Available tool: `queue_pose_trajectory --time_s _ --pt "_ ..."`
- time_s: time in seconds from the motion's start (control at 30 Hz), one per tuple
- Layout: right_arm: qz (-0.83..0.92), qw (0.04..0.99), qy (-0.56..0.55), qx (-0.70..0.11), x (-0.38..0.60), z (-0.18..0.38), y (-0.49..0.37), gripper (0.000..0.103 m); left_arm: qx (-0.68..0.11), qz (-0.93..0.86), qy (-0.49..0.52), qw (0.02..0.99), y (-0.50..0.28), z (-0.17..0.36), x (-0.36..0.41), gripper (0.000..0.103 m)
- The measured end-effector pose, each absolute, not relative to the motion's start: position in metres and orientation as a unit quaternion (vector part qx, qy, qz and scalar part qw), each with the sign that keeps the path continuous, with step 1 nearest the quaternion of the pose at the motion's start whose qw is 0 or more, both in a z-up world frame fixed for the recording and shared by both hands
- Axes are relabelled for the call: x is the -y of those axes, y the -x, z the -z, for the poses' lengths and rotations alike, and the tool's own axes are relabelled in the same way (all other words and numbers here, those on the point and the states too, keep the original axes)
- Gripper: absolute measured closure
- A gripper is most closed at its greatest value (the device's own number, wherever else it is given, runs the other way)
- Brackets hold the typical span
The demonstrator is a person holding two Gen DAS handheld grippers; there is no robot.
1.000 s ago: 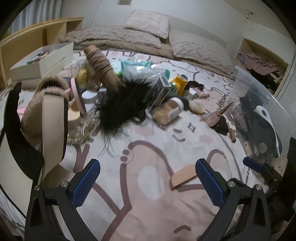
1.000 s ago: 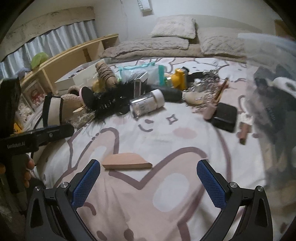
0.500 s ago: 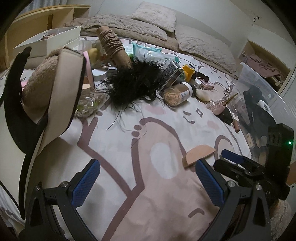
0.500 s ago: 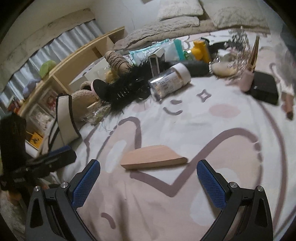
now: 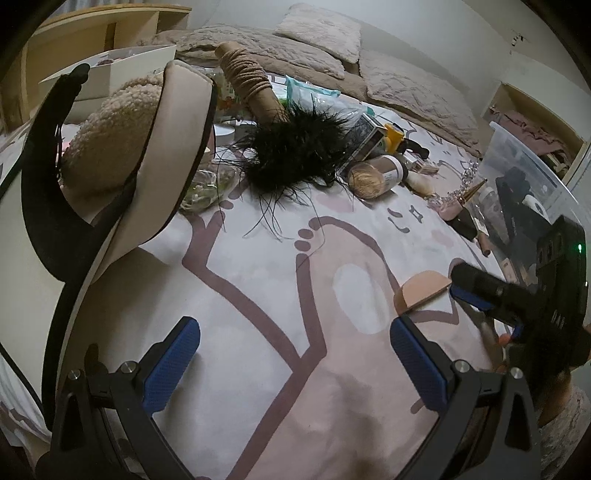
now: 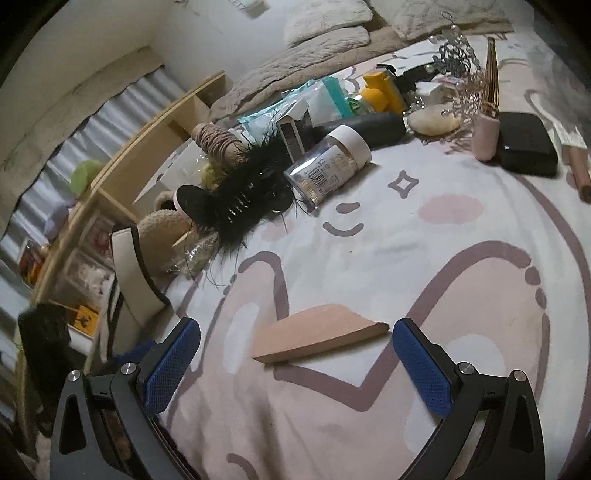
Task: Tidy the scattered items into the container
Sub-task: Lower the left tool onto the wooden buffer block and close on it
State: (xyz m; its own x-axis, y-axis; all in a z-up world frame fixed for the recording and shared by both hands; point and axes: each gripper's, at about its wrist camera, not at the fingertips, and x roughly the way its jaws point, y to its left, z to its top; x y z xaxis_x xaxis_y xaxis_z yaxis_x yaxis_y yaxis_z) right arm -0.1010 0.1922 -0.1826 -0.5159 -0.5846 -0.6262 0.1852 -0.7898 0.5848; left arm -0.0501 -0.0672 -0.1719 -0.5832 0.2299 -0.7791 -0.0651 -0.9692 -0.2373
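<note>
Right gripper [image 6: 295,354] fingers wide apart, holding nothing, low over the bed with the tan half-round wooden piece [image 6: 321,334] lying flat between the blue pads [image 6: 168,365], not touching either. Left gripper [image 5: 295,365] fingers also wide, empty, over bare patterned bedspread [image 5: 280,295]; in this view the same wooden piece [image 5: 423,288] sits ahead to the right, just beside the right gripper's tips. Further out, a pile of scattered items across the bed: black feather bundle [image 6: 243,195], clear jar with white lid [image 6: 328,166] on its side, yellow bottle [image 6: 380,92], teal packet [image 6: 321,96], twine spool [image 6: 218,140], pink holder with gold sticks [image 6: 487,136] just beside a black case [image 6: 526,144]. Cream and black bag [image 5: 122,192] stands at left, fuzzy beige item behind it. Clear plastic container [image 5: 524,177] at the bed's right edge, dark things already inside. Pillows [image 5: 321,33] at the far end.
</note>
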Motion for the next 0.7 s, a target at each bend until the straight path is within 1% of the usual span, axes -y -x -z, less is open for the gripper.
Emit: queue_pose_trajectory --time_s 0.27,0.37,0.5,0.7 --pt "0.823 0.264 -0.451 0.224 -0.171 0.180 0.102 0.000 0.081 -0.884 0.451 0.093 0.047 0.177 0.059 0.000" --pt "0.837 0.243 -0.441 0.213 -0.176 0.176 0.105 0.000 0.076 -0.884 0.451 0.094 0.045 0.178 0.057 0.000" --pt "0.847 0.210 -0.433 0.226 -0.195 0.175 0.115 0.000 0.075 -0.885 0.450 0.096 0.043 0.179 0.058 0.000" --pt "0.846 0.224 -0.441 0.199 -0.189 0.175 0.123 0.000 0.076 -0.883 0.454 0.095 0.042 0.182 0.057 0.000"
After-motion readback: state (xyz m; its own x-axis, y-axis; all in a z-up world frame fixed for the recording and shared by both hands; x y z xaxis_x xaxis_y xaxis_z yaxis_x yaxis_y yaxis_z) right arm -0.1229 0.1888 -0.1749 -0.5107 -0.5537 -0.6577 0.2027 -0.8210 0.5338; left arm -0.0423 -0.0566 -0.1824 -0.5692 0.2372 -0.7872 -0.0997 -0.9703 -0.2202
